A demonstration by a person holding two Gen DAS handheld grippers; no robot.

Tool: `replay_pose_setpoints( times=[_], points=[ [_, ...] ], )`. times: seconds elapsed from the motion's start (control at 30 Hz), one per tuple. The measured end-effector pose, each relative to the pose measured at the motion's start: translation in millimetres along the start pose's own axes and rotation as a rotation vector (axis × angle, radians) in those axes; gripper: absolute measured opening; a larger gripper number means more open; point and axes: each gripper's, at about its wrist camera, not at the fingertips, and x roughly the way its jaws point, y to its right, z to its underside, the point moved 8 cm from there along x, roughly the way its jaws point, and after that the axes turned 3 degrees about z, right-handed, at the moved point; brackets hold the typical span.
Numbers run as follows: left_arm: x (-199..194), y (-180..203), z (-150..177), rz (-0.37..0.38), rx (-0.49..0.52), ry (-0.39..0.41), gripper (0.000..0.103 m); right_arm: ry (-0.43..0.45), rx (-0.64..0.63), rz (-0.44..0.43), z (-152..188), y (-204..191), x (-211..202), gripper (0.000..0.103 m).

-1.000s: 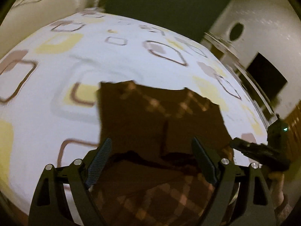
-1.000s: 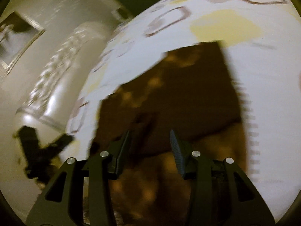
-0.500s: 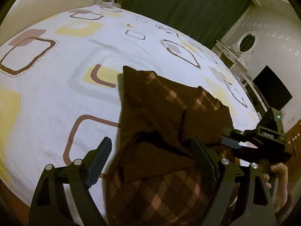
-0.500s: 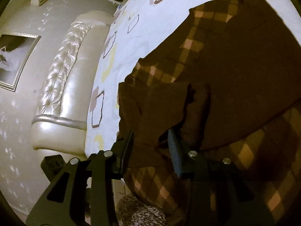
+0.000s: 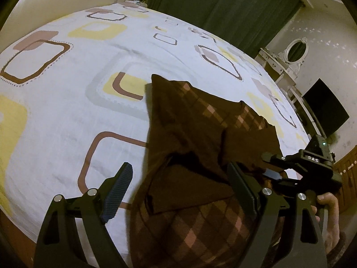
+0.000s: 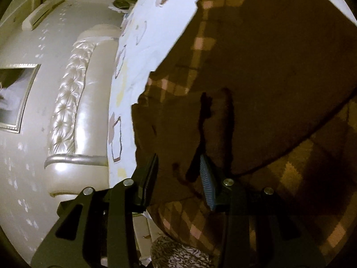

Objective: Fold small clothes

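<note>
A bed (white sheet, yellow and brown squares) carries one brown checked garment.
</note>
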Motion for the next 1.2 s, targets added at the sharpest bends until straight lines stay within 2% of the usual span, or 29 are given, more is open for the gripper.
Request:
replay_pose_setpoints(
  times=[0.13,0.27,0.37,0.53,0.73,1.03,1.1,1.2],
  points=[
    [2,-2,2,-0.004,0.000,-0.006,0.085,-0.012,0.039,-0.006,1,8,7,0.037],
    [4,-4,3,-0.006,-0.003,-0.012,0.085,-0.023,-0.004,0.017,0,3,12,0.006],
    [3,-4,3,-0.007,0.000,-0.011,0.085,-0.008,-0.052,0.027,-1,-8,10,0.002],
    [1,-2,5,-0.009,0.012,-0.002,0.085,0.012,-0.151,-0.012,-8,-57,2,0.002],
    [-1,-4,9,-0.051,0.052,0.007,0.085,0.008,-0.274,-0.075,-21,-151,8,0.002],
    [-31,-45,-3,-0.079,-0.055,0.072,0.085,-0.016,-0.513,-0.107,-15,-320,53,0.002],
    [-37,-55,-4,-0.089,-0.078,0.082,0.085,-0.009,-0.550,-0.169,-8,-367,52,0.002],
    [-44,-70,-4,-0.102,-0.108,0.095,0.085,0.007,-0.586,-0.327,3,-432,30,0.002]
  ],
)
